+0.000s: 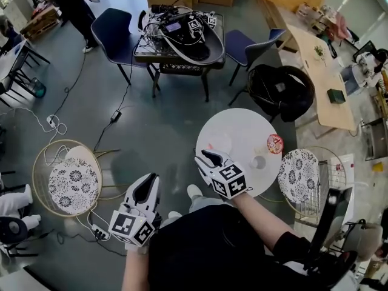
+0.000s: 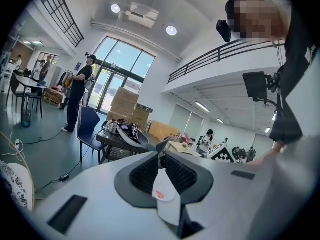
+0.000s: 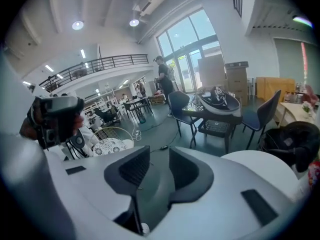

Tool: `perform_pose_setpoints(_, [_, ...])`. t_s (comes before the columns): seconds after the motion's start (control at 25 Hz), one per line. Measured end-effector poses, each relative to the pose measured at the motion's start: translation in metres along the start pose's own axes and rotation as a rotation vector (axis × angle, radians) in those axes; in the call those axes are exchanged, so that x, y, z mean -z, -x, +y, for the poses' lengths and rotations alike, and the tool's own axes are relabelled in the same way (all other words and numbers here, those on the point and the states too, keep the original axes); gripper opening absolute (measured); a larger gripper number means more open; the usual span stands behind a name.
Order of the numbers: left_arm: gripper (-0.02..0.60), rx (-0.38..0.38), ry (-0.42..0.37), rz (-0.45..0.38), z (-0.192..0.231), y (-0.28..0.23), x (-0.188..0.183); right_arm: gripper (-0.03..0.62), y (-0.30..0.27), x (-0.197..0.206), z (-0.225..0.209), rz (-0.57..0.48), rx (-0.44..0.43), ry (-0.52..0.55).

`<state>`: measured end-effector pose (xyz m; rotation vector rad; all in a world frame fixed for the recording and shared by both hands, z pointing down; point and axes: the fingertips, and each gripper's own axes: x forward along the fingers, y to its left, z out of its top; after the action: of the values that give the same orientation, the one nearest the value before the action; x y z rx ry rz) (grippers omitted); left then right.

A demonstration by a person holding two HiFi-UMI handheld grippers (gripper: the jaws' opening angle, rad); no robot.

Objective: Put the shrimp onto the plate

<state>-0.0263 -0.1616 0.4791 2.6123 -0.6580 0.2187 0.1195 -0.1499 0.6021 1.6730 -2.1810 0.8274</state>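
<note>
A round white table (image 1: 239, 132) stands ahead of me on the right. On it lie a small red-and-white round thing (image 1: 274, 143), a pale small dish-like thing (image 1: 259, 162), and a faint orange bit (image 1: 210, 145) near the left rim; I cannot tell which is the shrimp. My right gripper (image 1: 209, 158) hovers at the table's near-left edge, open, with only floor showing between its jaws (image 3: 160, 156). My left gripper (image 1: 145, 190) hangs over the floor well left of the table. Its jaws (image 2: 162, 151) meet at the tips, with a white tab low between them.
A wire-framed seat with a floral cushion (image 1: 73, 183) stands at the left, and a similar one (image 1: 297, 174) right of the table. A black bag (image 1: 282, 90) rests on a chair behind the table. Farther back is a table of equipment (image 1: 179, 35). Cables and a power strip (image 1: 100, 232) lie on the floor.
</note>
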Motion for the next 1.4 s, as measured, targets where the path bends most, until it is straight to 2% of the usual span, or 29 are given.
perform_pose_setpoints(0.32, [0.026,0.009,0.014,-0.096,0.009,0.037,-0.021,0.068,0.027,-0.067,0.089,-0.137,-0.132,0.067])
perform_pose_setpoints(0.64, [0.026,-0.009,0.004,-0.172,0.018,0.077,-0.035,0.049,0.044,-0.109,0.176,-0.222,-0.302,0.164])
perform_pose_setpoints(0.92, [0.023,0.001,-0.017,-0.270,0.015,0.118,-0.047,0.040,0.047,-0.119,0.235,-0.283,-0.385,0.318])
perform_pose_setpoints(1.16, [0.008,-0.051,-0.060,-0.305,0.017,0.149,-0.052,0.038,0.046,-0.121,0.268,-0.315,-0.469,0.334])
perform_pose_setpoints(1.4, [0.008,-0.087,-0.069,-0.317,0.022,0.164,-0.054,0.029,0.042,-0.120,0.286,-0.319,-0.538,0.312])
